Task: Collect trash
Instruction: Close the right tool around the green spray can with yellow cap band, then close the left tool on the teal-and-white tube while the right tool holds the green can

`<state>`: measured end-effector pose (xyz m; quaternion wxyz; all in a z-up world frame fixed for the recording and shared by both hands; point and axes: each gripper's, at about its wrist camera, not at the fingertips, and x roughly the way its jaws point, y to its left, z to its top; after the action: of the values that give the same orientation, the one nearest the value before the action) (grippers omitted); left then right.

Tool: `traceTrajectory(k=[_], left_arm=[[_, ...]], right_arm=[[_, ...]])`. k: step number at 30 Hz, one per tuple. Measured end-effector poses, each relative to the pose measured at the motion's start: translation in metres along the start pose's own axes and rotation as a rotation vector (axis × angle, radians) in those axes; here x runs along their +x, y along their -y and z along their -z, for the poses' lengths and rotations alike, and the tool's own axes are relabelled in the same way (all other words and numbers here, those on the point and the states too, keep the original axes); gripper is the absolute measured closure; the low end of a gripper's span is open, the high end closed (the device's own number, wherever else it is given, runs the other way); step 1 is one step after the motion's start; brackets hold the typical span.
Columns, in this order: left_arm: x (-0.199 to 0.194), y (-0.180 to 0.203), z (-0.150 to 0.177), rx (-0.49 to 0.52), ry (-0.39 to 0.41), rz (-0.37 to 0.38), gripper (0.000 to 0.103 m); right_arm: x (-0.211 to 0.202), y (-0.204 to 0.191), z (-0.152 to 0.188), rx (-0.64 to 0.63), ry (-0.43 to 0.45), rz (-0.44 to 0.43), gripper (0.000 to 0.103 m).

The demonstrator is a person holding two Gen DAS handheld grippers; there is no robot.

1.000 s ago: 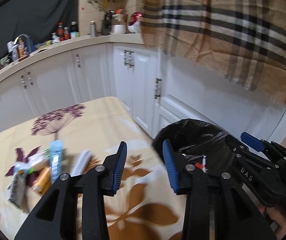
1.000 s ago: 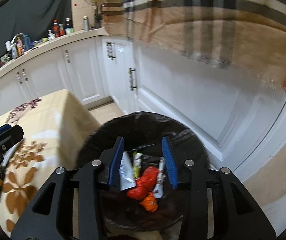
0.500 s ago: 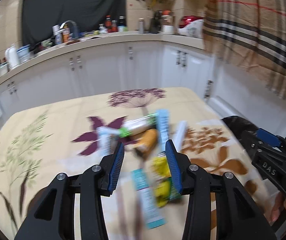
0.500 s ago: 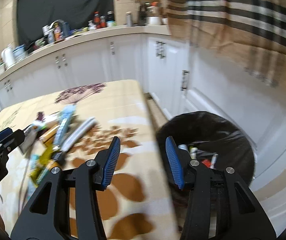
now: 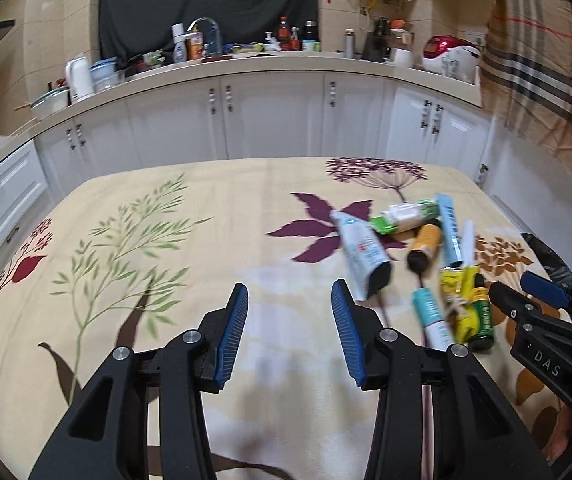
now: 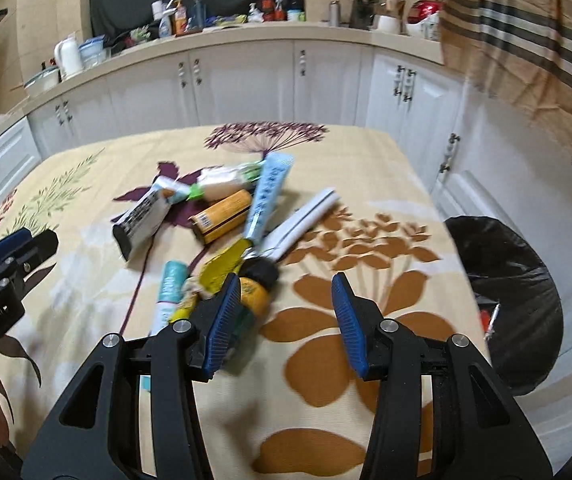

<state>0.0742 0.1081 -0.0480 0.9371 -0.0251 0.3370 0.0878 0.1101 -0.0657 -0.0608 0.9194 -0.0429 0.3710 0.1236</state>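
The trash pile (image 6: pixel 221 216) lies in a loose heap on the floral tablecloth (image 5: pixel 165 240), toward the table's right-hand edge: a white tube with a black cap (image 5: pixel 360 250), an orange bottle (image 6: pixel 221 216), a pale blue tube (image 6: pixel 269 192), a white flat tube (image 6: pixel 306 218), a teal tube (image 5: pixel 432 316), a crumpled yellow wrapper (image 6: pixel 221 268) and a green-labelled bottle (image 5: pixel 482 312) overlapping one another. Just off that edge of the table stands a bin lined with a black bag (image 6: pixel 514 280), and a few small items show inside it, so by that judgement part of the collecting is done while most of the pile remains to be picked up. The right gripper (image 6: pixel 286 320) hovers over the near end of the heap; its jaws stand partly open with only tablecloth between them, and its left finger sits over the yellow wrapper and a dark-capped bottle without closing on either. The left gripper (image 5: pixel 290 332) hangs over bare cloth, with the pile lying just beyond and to the right of its fingers; its jaws are likewise partly parted and hold nothing. Beyond the table runs a white cabinet run (image 5: pixel 277 120) under a cluttered counter, and a plaid cloth (image 6: pixel 526 40) hangs at the right.
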Motion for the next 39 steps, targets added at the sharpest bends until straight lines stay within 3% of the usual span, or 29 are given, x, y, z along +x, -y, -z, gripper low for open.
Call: traceTrajectory(k=[12, 16, 24, 39], left_arm=[[0.004, -0.013, 0.006, -0.021, -0.023, 0.025, 0.059], [0.006, -0.008, 0.008, -0.017, -0.032, 0.039, 0.059], [0.006, 0.014, 0.01, 0.014, -0.043, 0.067, 0.059], [0.012, 0.073, 0.016, 0.09, -0.093, 0.131, 0.055]], right_arm=[[0.014, -0.008, 0.003, -0.015, -0.075, 0.017, 0.057], [0.016, -0.005, 0.005, -0.009, -0.093, 0.0, 0.078], [0.011, 0.005, 0.008, 0.002, -0.081, -0.002, 0.079], [-0.01, 0.066, 0.018, 0.102, -0.032, 0.048, 0.08]])
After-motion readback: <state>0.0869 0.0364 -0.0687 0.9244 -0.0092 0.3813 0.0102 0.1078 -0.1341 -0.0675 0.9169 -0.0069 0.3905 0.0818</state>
